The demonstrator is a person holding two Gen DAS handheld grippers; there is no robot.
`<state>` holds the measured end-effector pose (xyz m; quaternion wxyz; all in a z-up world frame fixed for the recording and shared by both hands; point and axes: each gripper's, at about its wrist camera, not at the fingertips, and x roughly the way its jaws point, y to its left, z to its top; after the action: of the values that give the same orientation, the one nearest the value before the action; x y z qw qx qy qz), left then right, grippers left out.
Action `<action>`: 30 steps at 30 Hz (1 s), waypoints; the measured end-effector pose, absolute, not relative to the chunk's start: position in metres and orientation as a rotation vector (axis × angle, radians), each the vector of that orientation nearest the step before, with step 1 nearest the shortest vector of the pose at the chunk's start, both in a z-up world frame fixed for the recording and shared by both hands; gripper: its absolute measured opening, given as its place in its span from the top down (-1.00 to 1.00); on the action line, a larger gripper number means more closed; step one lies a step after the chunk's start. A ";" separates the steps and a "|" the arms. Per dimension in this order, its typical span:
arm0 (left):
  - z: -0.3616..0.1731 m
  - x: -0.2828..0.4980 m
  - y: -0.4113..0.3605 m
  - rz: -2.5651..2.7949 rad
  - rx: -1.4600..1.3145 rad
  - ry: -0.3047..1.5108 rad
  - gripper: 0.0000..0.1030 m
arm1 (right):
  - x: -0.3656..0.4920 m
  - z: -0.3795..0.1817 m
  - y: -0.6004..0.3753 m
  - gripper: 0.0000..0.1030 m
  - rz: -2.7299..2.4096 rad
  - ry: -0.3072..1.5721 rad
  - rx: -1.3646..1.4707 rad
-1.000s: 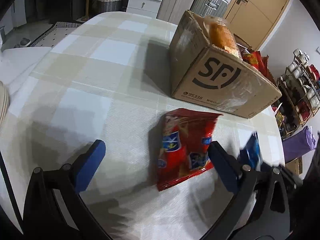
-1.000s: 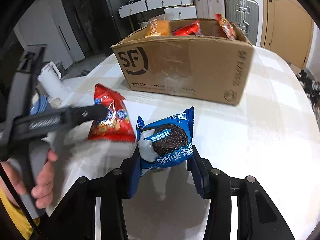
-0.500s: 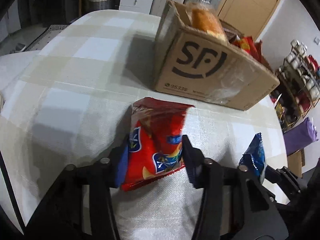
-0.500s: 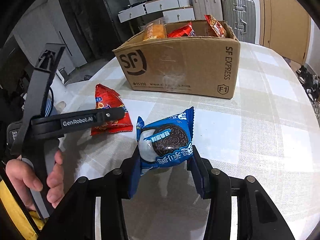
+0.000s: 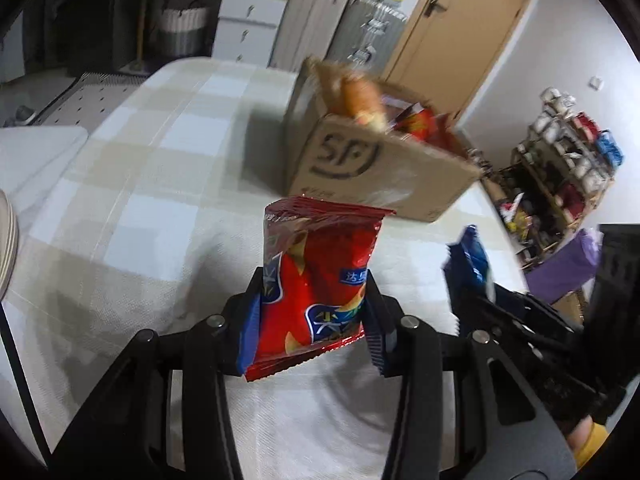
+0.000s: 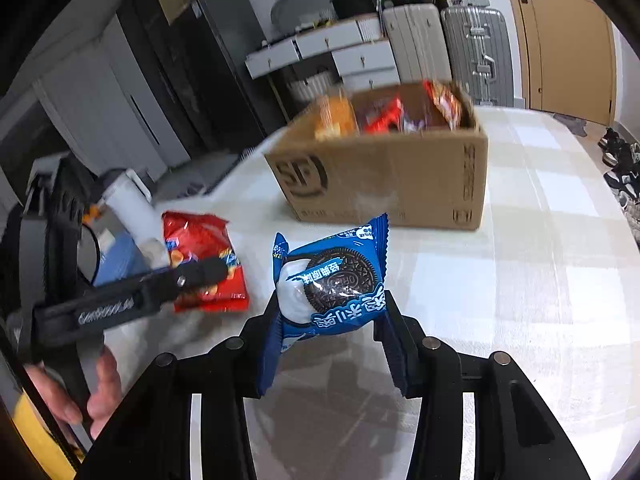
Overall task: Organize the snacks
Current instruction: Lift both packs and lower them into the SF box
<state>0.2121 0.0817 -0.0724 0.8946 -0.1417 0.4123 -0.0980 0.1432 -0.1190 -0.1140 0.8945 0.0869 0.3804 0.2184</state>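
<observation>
We count two grippers, the left gripper (image 5: 312,316) and the right gripper (image 6: 330,344). Each holds one packet: one red snack bag (image 5: 316,280), one blue cookie packet (image 6: 332,276). One cardboard box (image 6: 396,176) stands at the far side of one checked surface (image 6: 520,280).

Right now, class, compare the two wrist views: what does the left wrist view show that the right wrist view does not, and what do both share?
Only the left wrist view shows the shoe rack against the wall and the left gripper from behind, shut on the red chip bag. Only the right wrist view shows the cookie printed on the blue cookie packet, held by the right gripper, and the grey suitcases. Both show the cardboard box of snacks, the checked tablecloth, both packets and the door.
</observation>
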 end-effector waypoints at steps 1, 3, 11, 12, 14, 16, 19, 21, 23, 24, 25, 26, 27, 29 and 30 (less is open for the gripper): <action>-0.065 0.210 0.082 -0.215 -0.294 0.844 0.22 | 0.143 -0.108 -0.121 0.12 0.457 0.776 0.197; -0.049 0.208 0.081 -0.223 -0.280 0.818 0.22 | 0.144 -0.098 -0.125 0.12 0.457 0.764 0.221; 0.005 0.241 0.076 -0.298 -0.276 0.809 0.22 | 0.173 -0.052 -0.144 0.12 0.449 0.722 0.284; 0.017 0.247 0.070 -0.302 -0.239 0.793 0.22 | 0.178 -0.046 -0.145 0.12 0.448 0.719 0.289; 0.035 0.257 0.060 -0.337 -0.203 0.774 0.22 | 0.189 -0.036 -0.147 0.12 0.436 0.715 0.286; 0.050 0.268 0.051 -0.372 -0.193 0.772 0.22 | 0.205 -0.027 -0.148 0.12 0.416 0.715 0.275; 0.067 0.292 0.036 -0.404 -0.159 0.772 0.21 | 0.226 -0.021 -0.151 0.12 0.393 0.719 0.264; 0.071 0.311 0.025 -0.407 -0.131 0.782 0.21 | 0.243 -0.019 -0.152 0.12 0.376 0.723 0.254; 0.068 0.331 0.018 -0.420 -0.122 0.808 0.21 | 0.258 -0.021 -0.152 0.12 0.369 0.736 0.248; 0.064 0.344 0.016 -0.419 -0.129 0.829 0.21 | 0.268 -0.023 -0.153 0.12 0.361 0.744 0.241; 0.059 0.358 0.013 -0.418 -0.144 0.848 0.21 | 0.274 -0.024 -0.153 0.12 0.356 0.748 0.240; 0.054 0.371 0.013 -0.425 -0.169 0.864 0.21 | 0.281 -0.027 -0.154 0.12 0.358 0.752 0.248; 0.048 0.384 0.014 -0.435 -0.200 0.881 0.21 | 0.290 -0.029 -0.157 0.12 0.357 0.760 0.258; 0.038 0.404 0.009 -0.445 -0.214 0.909 0.21 | 0.300 -0.031 -0.161 0.12 0.358 0.759 0.271; 0.032 0.410 0.006 -0.457 -0.211 0.908 0.21 | 0.306 -0.032 -0.163 0.12 0.360 0.754 0.268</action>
<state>0.4104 0.0058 0.0321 0.8683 -0.1006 0.4340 -0.2182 0.3059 -0.1631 -0.0323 0.9053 0.1296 0.3649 0.1744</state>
